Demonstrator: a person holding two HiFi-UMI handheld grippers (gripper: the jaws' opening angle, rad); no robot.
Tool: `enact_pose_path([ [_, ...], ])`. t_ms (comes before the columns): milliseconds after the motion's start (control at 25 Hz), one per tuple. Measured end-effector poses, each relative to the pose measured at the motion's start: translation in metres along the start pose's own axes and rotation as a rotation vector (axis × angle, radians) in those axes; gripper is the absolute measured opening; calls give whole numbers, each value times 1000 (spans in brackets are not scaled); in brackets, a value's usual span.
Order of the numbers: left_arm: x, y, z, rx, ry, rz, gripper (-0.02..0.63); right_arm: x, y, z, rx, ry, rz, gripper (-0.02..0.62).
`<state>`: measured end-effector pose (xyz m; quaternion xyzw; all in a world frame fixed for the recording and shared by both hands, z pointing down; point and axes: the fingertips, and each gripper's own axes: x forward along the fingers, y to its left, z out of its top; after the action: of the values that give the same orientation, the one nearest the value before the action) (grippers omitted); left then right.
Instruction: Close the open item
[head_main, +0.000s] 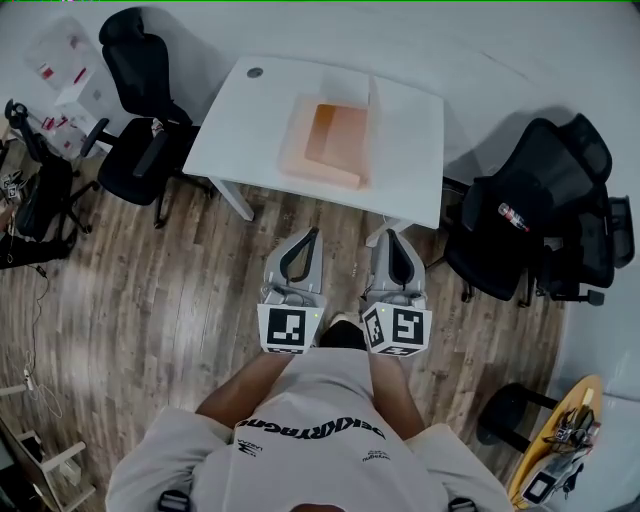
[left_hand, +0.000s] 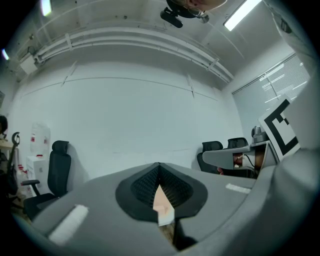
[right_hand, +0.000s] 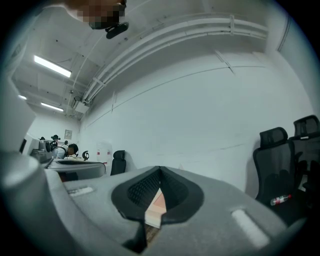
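The left gripper (head_main: 311, 234) hung above the wood floor (head_main: 150, 300), jaws together and empty. Beyond it, the peach box (head_main: 335, 140) lay open on the white table (head_main: 240, 120), its lid apparently raised. The right gripper (head_main: 392, 234) likewise had its jaws together, holding nothing.

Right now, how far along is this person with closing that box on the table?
Nothing looks done yet: the pink box lies open on the white table, its orange inside showing. Nothing is in hand either: the left gripper and right gripper are both shut and empty, held short of the table's near edge. What is left is to reach the box and close it.
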<state>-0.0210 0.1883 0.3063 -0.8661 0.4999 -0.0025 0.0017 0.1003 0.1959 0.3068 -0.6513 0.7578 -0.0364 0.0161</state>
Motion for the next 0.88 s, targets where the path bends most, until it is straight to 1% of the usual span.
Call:
enact_pose_path([
  [120,16,8,-7,-2,22,-2,0,19,-6,-6,2,12,-6,0],
  [320,47,29,-17,9,15,23,0,51,-23,-15,8,17,-16,0],
  [520,92,44,-21,20,20,31,0,96,-48,-19,25,14,-22,0],
  [880,171,74,-23,30,46,81,0,179,-84,-19,44,38,10,0],
])
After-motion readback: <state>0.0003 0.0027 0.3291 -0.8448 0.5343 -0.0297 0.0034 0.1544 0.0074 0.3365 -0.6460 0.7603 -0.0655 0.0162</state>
